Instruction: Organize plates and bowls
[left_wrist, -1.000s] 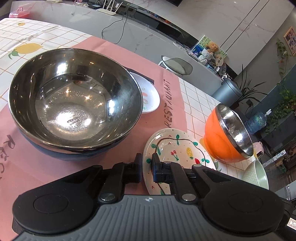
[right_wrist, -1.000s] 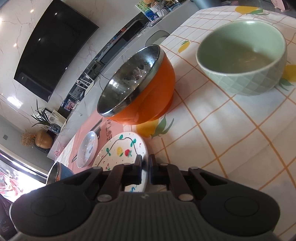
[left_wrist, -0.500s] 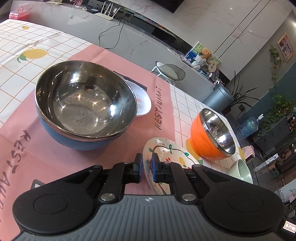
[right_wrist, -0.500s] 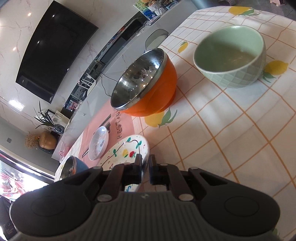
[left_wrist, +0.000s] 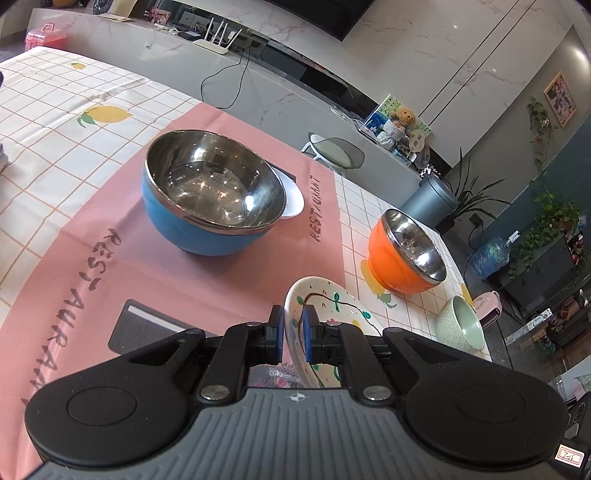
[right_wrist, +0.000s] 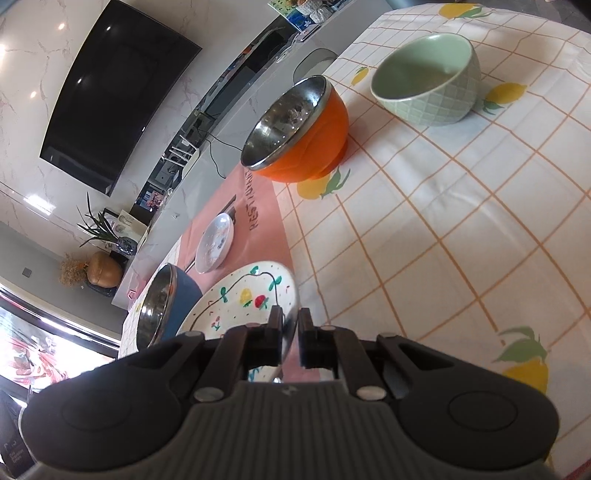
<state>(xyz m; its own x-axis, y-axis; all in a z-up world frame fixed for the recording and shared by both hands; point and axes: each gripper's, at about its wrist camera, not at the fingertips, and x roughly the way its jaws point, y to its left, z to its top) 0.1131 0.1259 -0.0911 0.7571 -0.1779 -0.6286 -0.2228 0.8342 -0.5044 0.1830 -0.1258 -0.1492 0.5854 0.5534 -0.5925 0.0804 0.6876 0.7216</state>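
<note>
My left gripper (left_wrist: 293, 326) is shut on the near rim of the painted plate (left_wrist: 332, 314), holding it tilted above the pink mat (left_wrist: 110, 236). My right gripper (right_wrist: 291, 328) is shut on the same painted plate (right_wrist: 240, 295) at its other rim. A blue steel-lined bowl (left_wrist: 210, 199) stands on the mat, also in the right wrist view (right_wrist: 166, 306). A small white plate (left_wrist: 293, 197) lies behind it, also in the right wrist view (right_wrist: 215, 243). An orange bowl (left_wrist: 406, 254) (right_wrist: 299, 136) and a green bowl (left_wrist: 461, 325) (right_wrist: 428, 81) stand on the checked cloth.
A dark grey card (left_wrist: 147, 328) lies on the mat near my left gripper. The table's far edge faces a grey counter (left_wrist: 258, 92) and a stool (left_wrist: 336, 151). A checked lemon tablecloth (right_wrist: 461, 221) stretches right of the mat.
Both grippers have pulled back and risen with the painted plate, which is now tilted off the table. The bowls look smaller and farther in both views.
</note>
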